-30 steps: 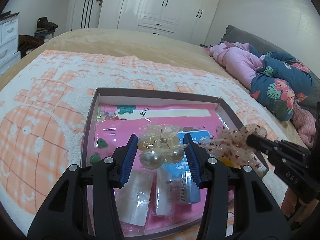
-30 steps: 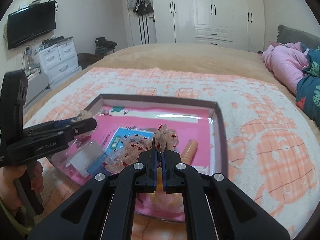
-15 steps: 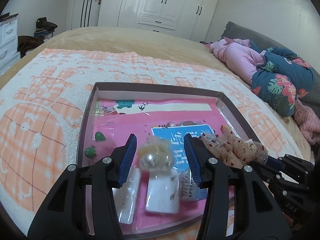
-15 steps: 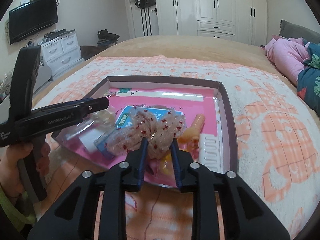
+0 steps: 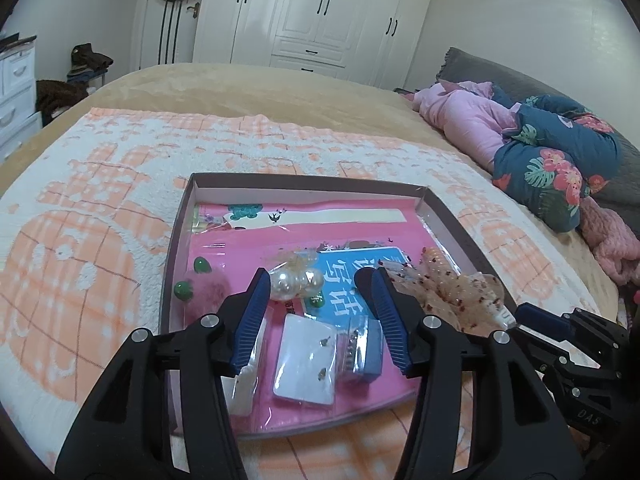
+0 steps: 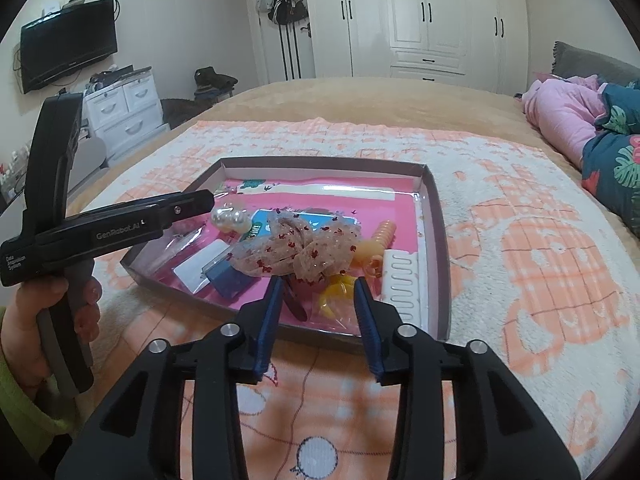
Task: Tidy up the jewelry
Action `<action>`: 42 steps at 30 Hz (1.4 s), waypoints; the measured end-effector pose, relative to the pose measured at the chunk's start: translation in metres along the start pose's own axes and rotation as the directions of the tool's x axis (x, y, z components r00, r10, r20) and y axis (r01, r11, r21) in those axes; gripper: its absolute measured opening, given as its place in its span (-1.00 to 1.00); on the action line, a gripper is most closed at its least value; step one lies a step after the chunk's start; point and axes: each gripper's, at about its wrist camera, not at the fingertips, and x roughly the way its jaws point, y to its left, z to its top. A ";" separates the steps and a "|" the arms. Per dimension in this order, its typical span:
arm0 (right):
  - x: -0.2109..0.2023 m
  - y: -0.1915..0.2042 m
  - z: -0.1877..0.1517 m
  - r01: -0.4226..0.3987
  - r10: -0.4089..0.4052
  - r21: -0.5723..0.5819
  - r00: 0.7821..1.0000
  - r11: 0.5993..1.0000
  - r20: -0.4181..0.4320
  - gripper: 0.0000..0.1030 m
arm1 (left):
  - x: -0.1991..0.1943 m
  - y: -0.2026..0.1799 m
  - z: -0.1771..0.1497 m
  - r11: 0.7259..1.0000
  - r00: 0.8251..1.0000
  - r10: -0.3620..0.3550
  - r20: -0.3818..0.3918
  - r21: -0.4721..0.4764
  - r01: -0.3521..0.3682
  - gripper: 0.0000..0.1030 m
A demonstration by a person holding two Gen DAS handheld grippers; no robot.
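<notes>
A shallow brown tray (image 5: 304,179) with a pink liner lies on the bed; it also shows in the right wrist view (image 6: 438,240). In it lie a pearl hair clip (image 5: 296,282) (image 6: 230,219), a sheer red-dotted bow (image 6: 304,252) (image 5: 452,292), an earring card (image 5: 306,364), a blue card (image 5: 352,280), a white comb (image 6: 402,284) and yellow clips (image 6: 334,300). My left gripper (image 5: 316,280) is open and empty just above the pearl clip. My right gripper (image 6: 318,286) is open and empty over the tray's near edge, behind the bow.
The tray rests on an orange-and-white blanket (image 6: 520,248). Pink and floral bedding (image 5: 532,140) is piled at the right. White wardrobes (image 5: 320,12) stand behind the bed, and white drawers (image 6: 124,116) and a TV (image 6: 68,44) at the left.
The left gripper let the pearl clip down into the tray and drew back. The right gripper opened, left the dotted bow in the tray, and pulled back toward the near edge.
</notes>
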 end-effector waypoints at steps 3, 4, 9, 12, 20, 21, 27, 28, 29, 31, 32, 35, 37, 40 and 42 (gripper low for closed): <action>-0.008 0.000 -0.002 0.001 -0.001 0.010 1.000 1.000 0.007 -0.15 | -0.008 -0.001 -0.001 1.000 1.000 0.000 0.008 -0.004 0.000 -0.09; -0.010 0.000 -0.003 0.001 -0.001 0.014 1.000 1.000 0.010 -0.08 | -0.010 -0.001 -0.002 1.000 1.000 0.001 0.009 -0.004 -0.001 -0.06; -0.022 0.001 -0.007 0.010 -0.010 0.016 1.000 1.000 0.030 0.18 | -0.025 -0.004 -0.005 1.000 1.000 0.014 0.022 -0.002 -0.014 0.02; -0.028 0.000 -0.008 0.014 -0.015 0.022 0.999 1.000 0.046 0.34 | -0.035 -0.008 -0.008 1.000 0.999 0.028 0.034 0.012 -0.028 0.09; -0.047 -0.004 -0.013 0.030 -0.033 0.036 0.996 0.999 0.080 0.60 | -0.058 -0.014 -0.017 0.999 0.998 0.039 0.054 0.021 -0.040 0.33; -0.049 -0.004 -0.014 0.029 -0.032 0.038 0.996 0.999 0.083 0.61 | -0.061 -0.015 -0.018 0.999 0.998 0.041 0.056 0.021 -0.042 0.39; -0.062 -0.002 -0.019 0.043 -0.046 0.033 0.993 0.999 0.106 0.73 | -0.075 -0.019 -0.030 0.998 0.996 0.057 0.062 0.020 -0.058 0.73; -0.063 -0.002 -0.019 0.043 -0.046 0.035 0.993 0.998 0.109 0.75 | -0.077 -0.019 -0.032 0.998 0.996 0.058 0.062 0.017 -0.059 0.75; -0.065 -0.002 -0.019 0.042 -0.046 0.037 0.993 0.998 0.111 0.77 | -0.080 -0.019 -0.033 0.998 0.996 0.056 0.063 0.012 -0.057 0.76; -0.068 -0.001 -0.021 0.043 -0.047 0.037 0.992 0.998 0.116 0.81 | -0.084 -0.019 -0.035 0.998 0.996 0.056 0.066 0.006 -0.056 0.78; -0.070 -0.001 -0.022 0.046 -0.050 0.035 0.991 0.998 0.122 0.82 | -0.086 -0.018 -0.037 0.998 0.996 0.061 0.070 0.004 -0.061 0.78; -0.075 0.002 -0.024 0.054 -0.057 0.024 0.989 0.998 0.134 0.85 | -0.093 -0.017 -0.041 0.997 0.994 0.077 0.074 -0.009 -0.076 0.78; -0.078 0.004 -0.026 0.059 -0.061 0.014 0.988 0.998 0.142 0.86 | -0.097 -0.016 -0.045 0.997 0.994 0.083 0.073 -0.015 -0.082 0.78; -0.080 0.007 -0.030 0.067 -0.067 0.003 0.986 0.998 0.150 0.87 | -0.102 -0.017 -0.050 0.996 0.993 0.094 0.072 -0.012 -0.094 0.78; -0.082 0.008 -0.031 0.069 -0.068 -0.002 0.986 0.998 0.154 0.87 | -0.105 -0.018 -0.053 0.995 0.992 0.102 0.075 -0.008 -0.102 0.78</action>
